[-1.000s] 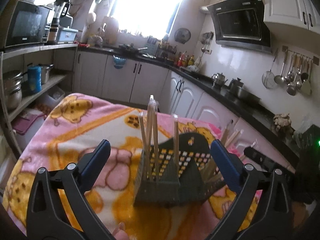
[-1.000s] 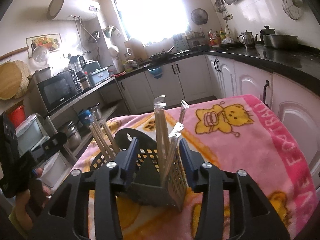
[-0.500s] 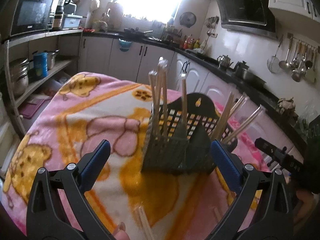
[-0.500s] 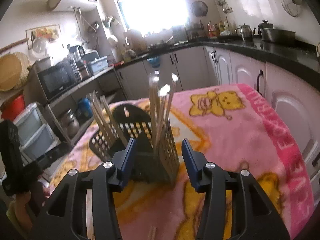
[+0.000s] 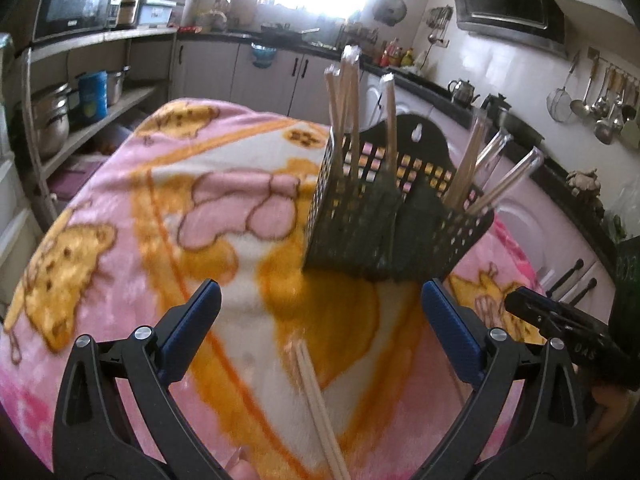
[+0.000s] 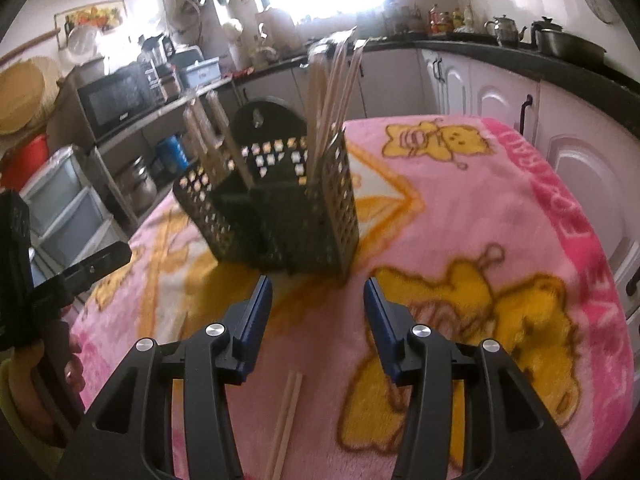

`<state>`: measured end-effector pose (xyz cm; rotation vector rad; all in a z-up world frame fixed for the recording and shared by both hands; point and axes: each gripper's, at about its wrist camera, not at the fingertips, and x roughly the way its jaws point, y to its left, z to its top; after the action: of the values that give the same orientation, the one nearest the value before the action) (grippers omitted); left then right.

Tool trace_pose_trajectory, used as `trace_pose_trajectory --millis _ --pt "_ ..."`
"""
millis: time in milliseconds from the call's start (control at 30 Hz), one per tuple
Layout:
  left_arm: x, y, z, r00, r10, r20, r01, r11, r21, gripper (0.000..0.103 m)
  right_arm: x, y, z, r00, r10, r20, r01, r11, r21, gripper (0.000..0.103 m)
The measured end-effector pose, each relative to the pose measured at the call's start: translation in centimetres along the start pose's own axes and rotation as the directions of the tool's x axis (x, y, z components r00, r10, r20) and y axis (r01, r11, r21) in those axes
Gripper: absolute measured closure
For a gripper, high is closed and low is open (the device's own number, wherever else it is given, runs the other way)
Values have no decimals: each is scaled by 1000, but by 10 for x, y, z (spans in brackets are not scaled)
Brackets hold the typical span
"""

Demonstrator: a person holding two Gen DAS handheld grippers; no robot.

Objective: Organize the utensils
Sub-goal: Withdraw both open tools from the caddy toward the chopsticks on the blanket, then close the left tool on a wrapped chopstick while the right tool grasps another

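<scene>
1. Right now the left gripper (image 5: 320, 312) has its jaws spread wide with nothing between them, and the right gripper (image 6: 318, 304) is also released, its jaws narrower, nothing held.
2. The black perforated utensil holder (image 5: 384, 216) stands on the pink cartoon blanket (image 5: 160, 208), ahead of both grippers. It already has wrapped chopsticks (image 5: 348, 108) upright in one compartment and more leaning out of the far one.
3. The loose pair of chopsticks (image 5: 320, 408) lies flat on the blanket, between the grippers and the holder; in the right wrist view it (image 6: 286, 412) sits just below the open jaws.
4. Risk: the pair is thin and lies flat on soft plush, so pads could press into the fabric and pinch blanket instead of sticks, or catch only 1 of the 2.
5. Risk: both grippers point at the same pair; the other gripper shows at each view's edge, so a bump between them looks possible.
6. Risk: the holder looks light and top-heavy with tall sticks; a nudge could tip it or knock the leaning sticks out.
7. Risk: grabbing near one end would likely let the pair swing and miss the compartment.
</scene>
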<state>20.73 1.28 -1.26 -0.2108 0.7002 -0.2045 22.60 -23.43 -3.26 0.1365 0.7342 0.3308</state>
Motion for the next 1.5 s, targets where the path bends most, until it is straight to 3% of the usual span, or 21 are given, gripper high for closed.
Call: trace_pose_trajectory --millis 567,867,1133,1200,1333,1367,1500 --pt "8 8 -56 990 -29 -140 23 999 -45 12 20 26 -48 982 35 -186 -51 995 -83 57" --pt "28 1 -66 967 -100 -233 87 994 -63 50 40 31 -55 959 37 -281 -69 992 -104 58" --pt "51 2 -53 949 -98 -301 81 994 -70 52 60 34 -44 943 18 -333 -64 990 -128 78" --pt "57 1 -48 944 -89 -318 72 995 -65 52 65 36 -40 941 14 -338 -67 987 -147 88" --pt "67 -1 -39 936 -50 -348 41 999 -34 61 67 40 -34 940 75 -333 -122 985 -123 93" --pt "69 -1 -37 935 -38 -353 32 999 -24 67 66 42 -31 942 92 -324 -137 984 -117 97" --pt "79 3 -29 930 9 -368 -4 1000 15 89 58 45 -23 951 122 -285 -160 980 -116 97"
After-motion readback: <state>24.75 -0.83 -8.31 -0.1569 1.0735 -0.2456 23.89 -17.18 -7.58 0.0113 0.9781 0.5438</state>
